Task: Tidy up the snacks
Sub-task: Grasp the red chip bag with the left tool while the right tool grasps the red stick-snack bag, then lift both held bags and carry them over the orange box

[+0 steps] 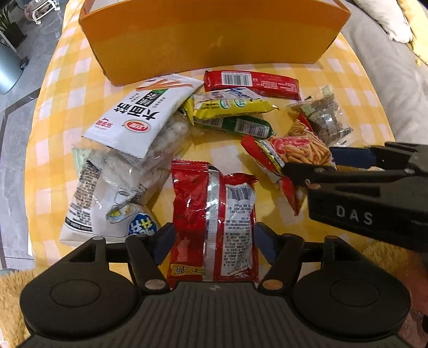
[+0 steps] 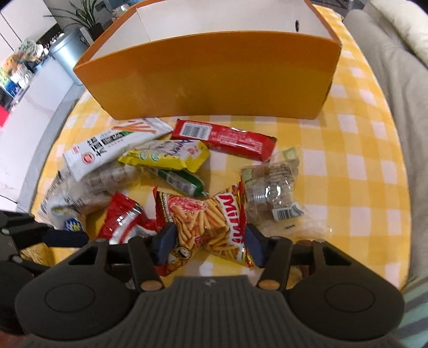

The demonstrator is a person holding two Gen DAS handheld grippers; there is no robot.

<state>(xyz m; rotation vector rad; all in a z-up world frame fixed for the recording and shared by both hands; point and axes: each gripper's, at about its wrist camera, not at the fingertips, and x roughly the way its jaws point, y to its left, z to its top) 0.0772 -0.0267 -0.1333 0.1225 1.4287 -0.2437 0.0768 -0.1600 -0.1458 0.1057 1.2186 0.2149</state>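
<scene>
Before the orange box [image 1: 211, 40], on the yellow checked cloth [image 1: 53, 112], lay the snack pile. From the left wrist camera, the left gripper [image 1: 214, 238] had its two blue pads either side of a red foil packet [image 1: 214, 214], seam side up, and appeared closed against it; whether the packet was clear of the cloth could not be told. That view alone showed the right gripper [image 1: 329, 162] from outside, its dark fingers pinching the Mimi stick-snack bag [image 1: 299, 150]. The right wrist camera confirmed this: both pads pressed in on the bag [image 2: 211, 224], which bulged between them. Only this view showed the box's white interior [image 2: 214, 21]. Between the box and the grippers lay a white packet [image 2: 107, 147], a yellow packet [image 2: 165, 158], a green sausage stick [image 2: 184, 182] and a red bar [image 2: 227, 139]; a clear bag of brown pieces [image 2: 270, 192] lay just beside the Mimi bag.
</scene>
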